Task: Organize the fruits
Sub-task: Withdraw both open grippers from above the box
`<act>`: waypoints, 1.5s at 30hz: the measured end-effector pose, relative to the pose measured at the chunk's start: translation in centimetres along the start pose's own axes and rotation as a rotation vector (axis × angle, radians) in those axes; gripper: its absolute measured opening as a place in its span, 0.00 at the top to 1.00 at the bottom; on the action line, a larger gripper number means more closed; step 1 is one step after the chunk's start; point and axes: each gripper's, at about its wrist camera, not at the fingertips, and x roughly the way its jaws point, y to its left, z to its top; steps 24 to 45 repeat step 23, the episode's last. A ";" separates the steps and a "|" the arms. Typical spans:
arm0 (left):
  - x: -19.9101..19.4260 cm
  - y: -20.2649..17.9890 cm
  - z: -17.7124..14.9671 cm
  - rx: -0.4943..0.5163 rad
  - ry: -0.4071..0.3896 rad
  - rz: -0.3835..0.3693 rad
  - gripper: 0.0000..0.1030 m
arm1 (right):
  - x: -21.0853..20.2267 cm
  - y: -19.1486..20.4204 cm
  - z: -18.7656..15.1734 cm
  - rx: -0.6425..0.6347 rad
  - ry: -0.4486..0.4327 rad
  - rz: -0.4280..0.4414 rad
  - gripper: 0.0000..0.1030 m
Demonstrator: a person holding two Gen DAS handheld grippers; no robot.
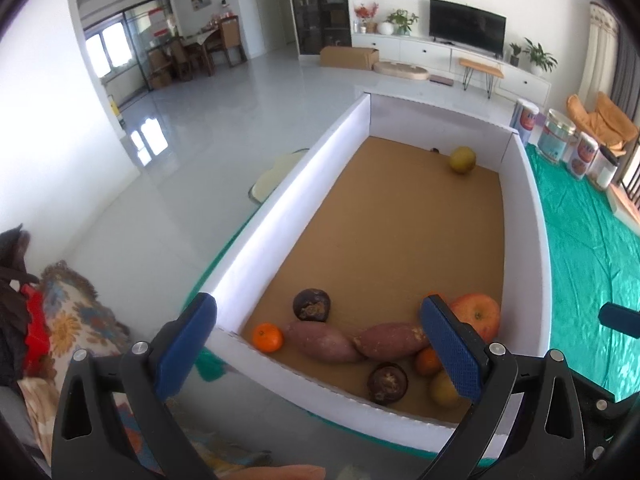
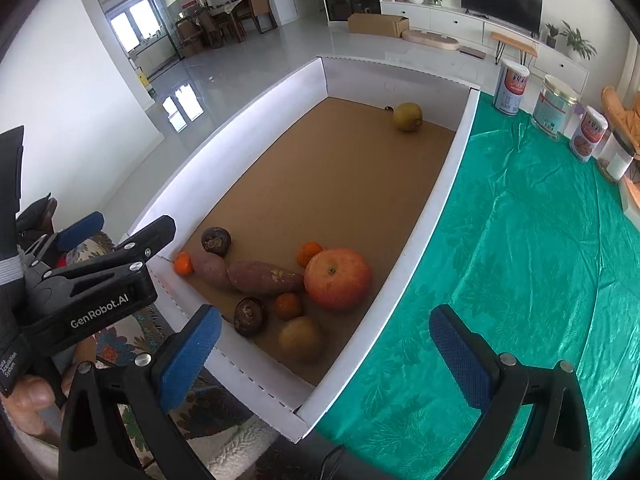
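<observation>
Both claws stand wide apart and grip nothing: the left gripper [image 1: 320, 344] hangs over the near left corner of the box [image 1: 288, 200], the right gripper [image 2: 328, 356] over its near right corner, one finger [image 2: 460, 356] above the green cloth [image 2: 540, 240]; the left tool also shows at the left edge of the right view, held by a hand [image 2: 32, 396].

The box is white-walled with a brown floor and lies on the cloth. Counted inside it: one apple [image 2: 337, 278], beside the right wall; two sweet potatoes [image 2: 266, 278] [image 2: 211, 270], touching end to end along the near end; three mandarins, one [image 2: 183, 263] in the near left corner, one [image 2: 309, 252] behind the apple, one [image 2: 288, 306] just in front of it; two dark round fruits [image 2: 216, 240] [image 2: 248, 316], one behind the potatoes and one in front; two yellow-brown pears, one [image 2: 300, 338] near the near wall, the other [image 2: 407, 117] alone by the far wall, well apart from the rest, with a small dark speck beside it too small to identify.

In the left view the right finger [image 1: 452, 352] covers part of the near pear and one mandarin.

Three cans [image 2: 510, 88] [image 2: 554, 108] [image 2: 588, 138] stand at the far right edge of the cloth; a patterned blanket [image 1: 76, 320] lies off the near left corner.
</observation>
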 end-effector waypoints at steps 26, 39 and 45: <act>1.0 0.8 -0.3 0.001 0.023 -0.038 0.01 | 1.3 1.2 0.7 -0.039 0.024 -0.033 0.00; 1.0 0.8 -0.3 0.001 0.023 -0.038 0.01 | 1.3 1.2 0.7 -0.039 0.024 -0.033 0.00; 1.0 0.8 -0.3 0.001 0.023 -0.038 0.01 | 1.3 1.2 0.7 -0.039 0.024 -0.033 0.00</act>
